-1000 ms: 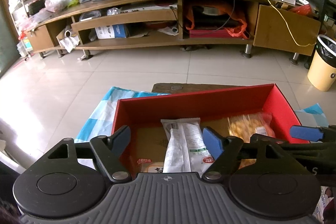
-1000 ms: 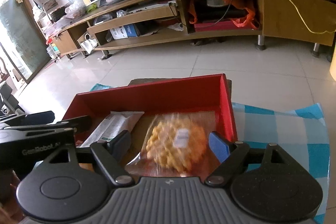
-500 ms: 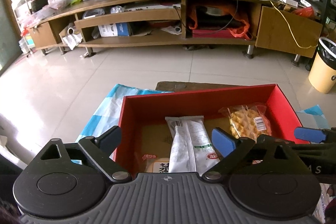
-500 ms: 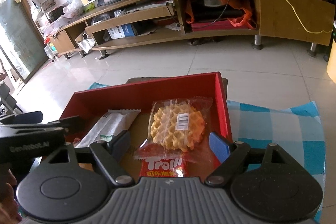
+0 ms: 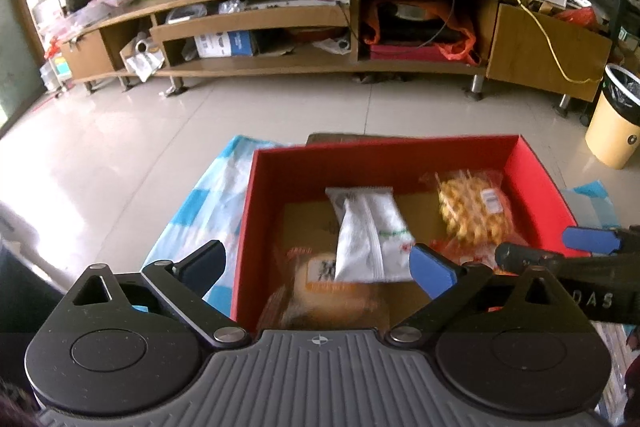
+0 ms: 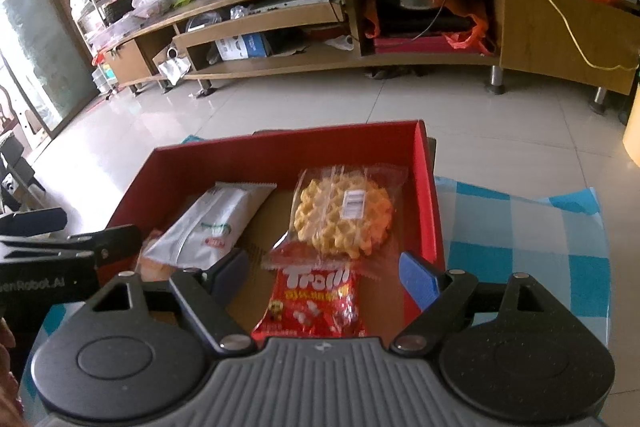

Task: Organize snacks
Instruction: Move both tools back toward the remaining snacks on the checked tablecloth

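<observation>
A red box (image 5: 384, 157) (image 6: 280, 155) sits on a blue checked cloth (image 6: 520, 227). Inside lie a white snack packet (image 5: 370, 231) (image 6: 212, 223), a bagged waffle (image 5: 472, 211) (image 6: 344, 219), a red Trolli bag (image 6: 316, 301) and an orange-wrapped cake (image 5: 324, 291). My left gripper (image 5: 320, 265) is open and empty, above the box's near left part. My right gripper (image 6: 324, 273) is open and empty, above the Trolli bag; its fingers (image 5: 588, 241) show at the right edge of the left wrist view.
A long wooden TV stand (image 5: 320, 27) with cluttered shelves runs along the far wall across a tiled floor (image 5: 120, 147). A cream bin (image 5: 614, 119) stands at the right. The cloth (image 5: 208, 195) extends left of the box.
Both grippers have pulled back and up from the box. The waffle bag left the right gripper and now lies in the box. The left gripper's jaws have opened wider.
</observation>
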### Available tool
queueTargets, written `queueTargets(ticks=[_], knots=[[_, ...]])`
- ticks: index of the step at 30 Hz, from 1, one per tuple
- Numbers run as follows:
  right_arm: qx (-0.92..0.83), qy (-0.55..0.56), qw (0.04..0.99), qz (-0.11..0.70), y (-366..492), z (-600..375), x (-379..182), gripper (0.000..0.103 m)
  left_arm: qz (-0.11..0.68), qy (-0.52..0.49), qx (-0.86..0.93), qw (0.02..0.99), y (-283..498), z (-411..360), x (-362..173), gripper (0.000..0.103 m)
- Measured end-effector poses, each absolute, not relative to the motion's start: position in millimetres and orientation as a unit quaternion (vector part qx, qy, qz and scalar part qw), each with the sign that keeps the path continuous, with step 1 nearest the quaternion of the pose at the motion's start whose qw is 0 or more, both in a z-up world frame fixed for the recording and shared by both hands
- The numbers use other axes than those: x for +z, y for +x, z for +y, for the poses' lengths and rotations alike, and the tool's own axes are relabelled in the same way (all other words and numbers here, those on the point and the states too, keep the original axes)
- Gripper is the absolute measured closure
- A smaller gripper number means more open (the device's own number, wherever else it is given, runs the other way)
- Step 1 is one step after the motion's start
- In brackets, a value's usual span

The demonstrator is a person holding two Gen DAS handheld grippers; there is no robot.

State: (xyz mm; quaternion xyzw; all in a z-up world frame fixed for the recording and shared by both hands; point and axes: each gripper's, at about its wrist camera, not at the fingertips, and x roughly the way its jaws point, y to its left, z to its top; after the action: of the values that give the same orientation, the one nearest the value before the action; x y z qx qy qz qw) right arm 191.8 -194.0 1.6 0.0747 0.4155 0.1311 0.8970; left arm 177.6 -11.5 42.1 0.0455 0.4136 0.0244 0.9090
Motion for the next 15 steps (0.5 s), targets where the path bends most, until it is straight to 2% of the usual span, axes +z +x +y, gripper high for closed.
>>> queueTargets(ticks=[7, 15], knots=[[0.133, 0.064, 0.898, 0.414, 180, -195, 4, 0.021, 0.455, 0.014, 0.011, 0.890, 151, -3, 30, 0.002], [0.138, 0.072, 0.896, 0.417, 167, -208, 7, 0.021, 0.504, 0.026, -0.016, 0.863, 128, -25, 3, 0.001]])
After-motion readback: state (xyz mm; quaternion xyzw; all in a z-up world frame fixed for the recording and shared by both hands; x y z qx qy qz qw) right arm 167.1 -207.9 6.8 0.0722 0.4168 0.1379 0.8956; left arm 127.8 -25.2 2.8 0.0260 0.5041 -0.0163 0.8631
